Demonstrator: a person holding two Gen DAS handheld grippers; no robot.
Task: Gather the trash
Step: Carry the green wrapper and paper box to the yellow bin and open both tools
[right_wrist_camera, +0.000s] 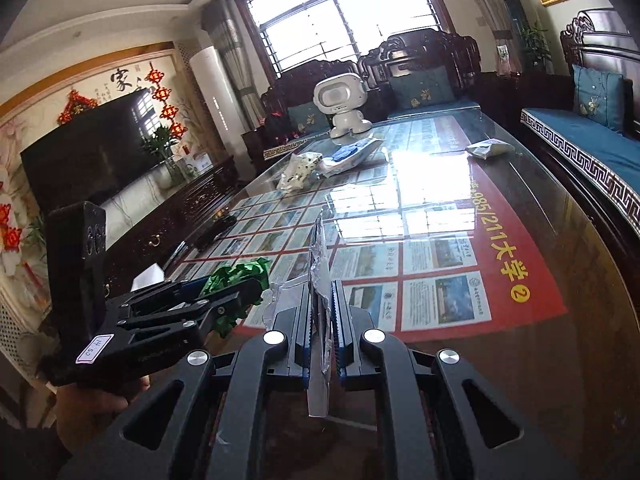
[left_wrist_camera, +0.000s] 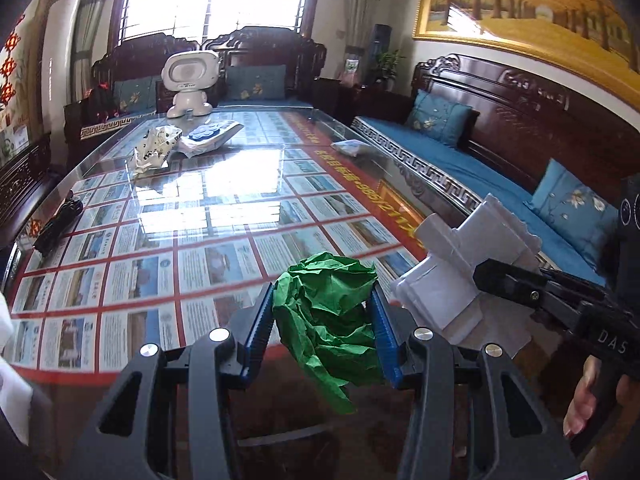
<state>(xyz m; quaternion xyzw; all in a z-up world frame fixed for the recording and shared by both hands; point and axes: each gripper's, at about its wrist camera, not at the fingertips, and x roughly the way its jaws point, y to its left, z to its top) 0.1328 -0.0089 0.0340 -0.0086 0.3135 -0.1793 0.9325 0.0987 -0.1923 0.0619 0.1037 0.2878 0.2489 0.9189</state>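
My left gripper (left_wrist_camera: pixel 322 312) is shut on a crumpled green paper ball (left_wrist_camera: pixel 328 312), held above the near edge of the glass table (left_wrist_camera: pixel 224 216). It also shows in the right wrist view (right_wrist_camera: pixel 240 276). My right gripper (right_wrist_camera: pixel 322 320) is shut on a flat white plastic package (right_wrist_camera: pixel 320 280), seen edge-on; in the left wrist view the package (left_wrist_camera: pixel 460 272) is held at the right. More trash lies far on the table: a crumpled white printed bag (left_wrist_camera: pixel 154 148), a flat white-and-blue packet (left_wrist_camera: pixel 210 134) and a small whitish packet (left_wrist_camera: pixel 352 146).
A white robot toy (left_wrist_camera: pixel 190 82) stands at the table's far end. A black object (left_wrist_camera: pixel 60 220) lies at the table's left edge. Dark wooden sofas with blue cushions (left_wrist_camera: pixel 480 160) run along the right and far sides. A TV (right_wrist_camera: pixel 92 152) stands to the left.
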